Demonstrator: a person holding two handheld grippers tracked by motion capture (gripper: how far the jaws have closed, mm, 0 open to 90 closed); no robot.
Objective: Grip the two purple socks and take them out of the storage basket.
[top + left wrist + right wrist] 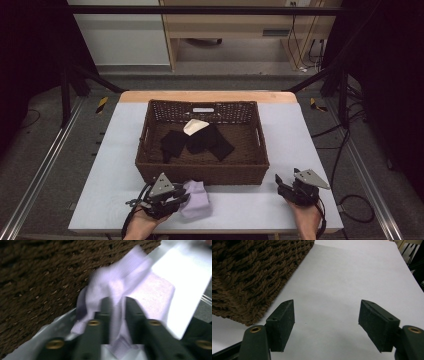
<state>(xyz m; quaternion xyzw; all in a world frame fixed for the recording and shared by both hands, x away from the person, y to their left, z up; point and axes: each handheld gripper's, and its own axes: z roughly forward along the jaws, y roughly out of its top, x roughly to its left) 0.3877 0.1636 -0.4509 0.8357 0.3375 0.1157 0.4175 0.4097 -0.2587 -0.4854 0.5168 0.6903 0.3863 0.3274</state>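
Left tongs (115, 312) closed on a strip of lilac cloth (117, 287), blurred. Woven brown basket wall (37, 272) just beside it, w/ white table (185, 272) on the other side.

The left gripper view is motion-blurred, so the lilac cloth (117, 290) pinched between the jaws shows no clear fold or edge, its lower end runs off the bottom, and the wicker basket (37, 277) wall is cut off at top and left.
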